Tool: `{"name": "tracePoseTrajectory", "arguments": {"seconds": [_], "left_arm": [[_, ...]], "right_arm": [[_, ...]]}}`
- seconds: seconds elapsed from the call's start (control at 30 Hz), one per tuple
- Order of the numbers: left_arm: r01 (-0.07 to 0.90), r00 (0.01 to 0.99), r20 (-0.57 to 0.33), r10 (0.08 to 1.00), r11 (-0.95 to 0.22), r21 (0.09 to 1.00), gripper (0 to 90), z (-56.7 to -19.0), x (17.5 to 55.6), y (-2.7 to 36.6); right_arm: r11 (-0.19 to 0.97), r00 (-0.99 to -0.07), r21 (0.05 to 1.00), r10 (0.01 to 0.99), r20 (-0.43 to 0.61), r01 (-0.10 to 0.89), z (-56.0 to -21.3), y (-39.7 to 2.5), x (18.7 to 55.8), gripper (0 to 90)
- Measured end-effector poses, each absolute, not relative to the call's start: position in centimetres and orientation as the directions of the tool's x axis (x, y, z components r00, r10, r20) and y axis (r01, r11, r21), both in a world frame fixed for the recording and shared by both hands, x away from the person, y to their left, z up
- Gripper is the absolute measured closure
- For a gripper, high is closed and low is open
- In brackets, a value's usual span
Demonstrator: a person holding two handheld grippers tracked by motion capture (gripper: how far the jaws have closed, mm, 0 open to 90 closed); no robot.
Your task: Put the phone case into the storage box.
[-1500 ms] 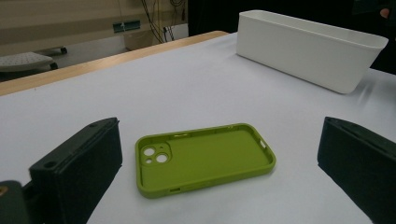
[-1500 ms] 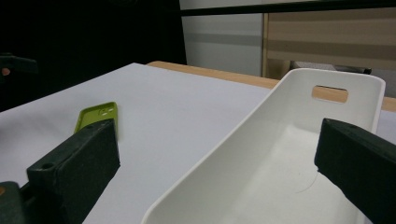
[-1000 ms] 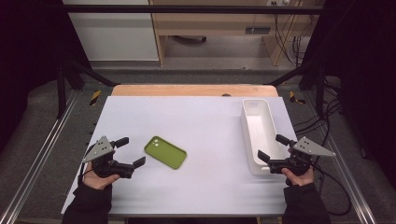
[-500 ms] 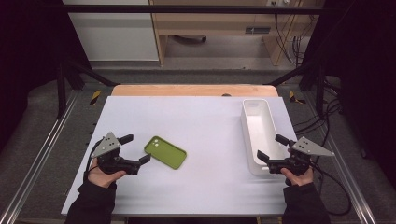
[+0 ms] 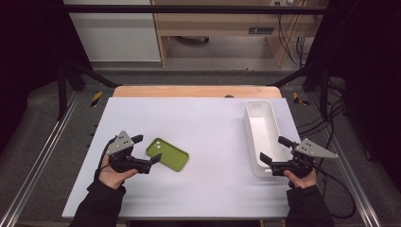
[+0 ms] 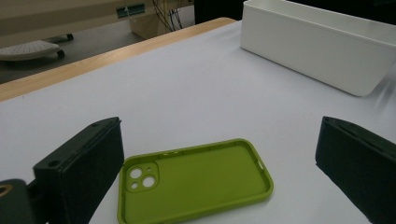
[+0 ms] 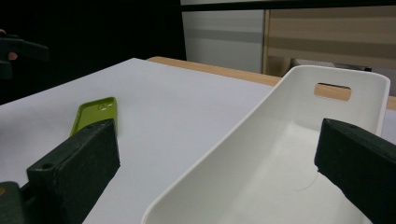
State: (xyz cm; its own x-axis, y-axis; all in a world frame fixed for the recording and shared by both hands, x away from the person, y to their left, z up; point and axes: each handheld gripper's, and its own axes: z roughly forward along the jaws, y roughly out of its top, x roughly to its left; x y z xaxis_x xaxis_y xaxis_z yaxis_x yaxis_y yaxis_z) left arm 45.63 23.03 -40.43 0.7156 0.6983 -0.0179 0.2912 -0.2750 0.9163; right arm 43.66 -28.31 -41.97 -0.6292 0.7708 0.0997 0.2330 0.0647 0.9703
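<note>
Slippage was risked if the thin lime-green silicone phone case, framed by the spread left tongs, were pinched unevenly.

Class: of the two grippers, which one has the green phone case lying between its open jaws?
The left gripper: its jaws flank the green phone case. The right gripper sits at the white bin.

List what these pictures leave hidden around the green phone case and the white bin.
- Green silicone phone case: underside hidden against the table; near end behind the left tongs in the high view.
- White plastic bin: near end cut off by the right gripper view's bottom edge.
</note>
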Motion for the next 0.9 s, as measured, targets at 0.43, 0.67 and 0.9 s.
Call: {"name": "tracePoseTrajectory", "arguments": {"seconds": [0.43, 0.67, 0.9], "left_arm": [[0.317, 0.699, 0.002, 0.715, -0.312, 0.896, 7.4, -40.7, 46.9, 21.7], [0.322, 0.692, 0.017, 0.721, -0.33, 0.887, 17.7, -40.7, 47.6, 20.6], [0.319, 0.691, 0.015, 0.722, -0.325, 0.89, 33.0, -40.6, 48.5, 19.4]], "right_arm": [[0.067, -0.628, 0.97, 0.772, 0.097, 0.232, -42.0, -28.3, 43.7, 0.4], [0.068, -0.629, 0.971, 0.772, 0.096, 0.231, -42.0, -28.3, 43.7, 0.4], [0.068, -0.628, 0.97, 0.772, 0.097, 0.233, -42.0, -28.3, 43.6, 0.4]]}}
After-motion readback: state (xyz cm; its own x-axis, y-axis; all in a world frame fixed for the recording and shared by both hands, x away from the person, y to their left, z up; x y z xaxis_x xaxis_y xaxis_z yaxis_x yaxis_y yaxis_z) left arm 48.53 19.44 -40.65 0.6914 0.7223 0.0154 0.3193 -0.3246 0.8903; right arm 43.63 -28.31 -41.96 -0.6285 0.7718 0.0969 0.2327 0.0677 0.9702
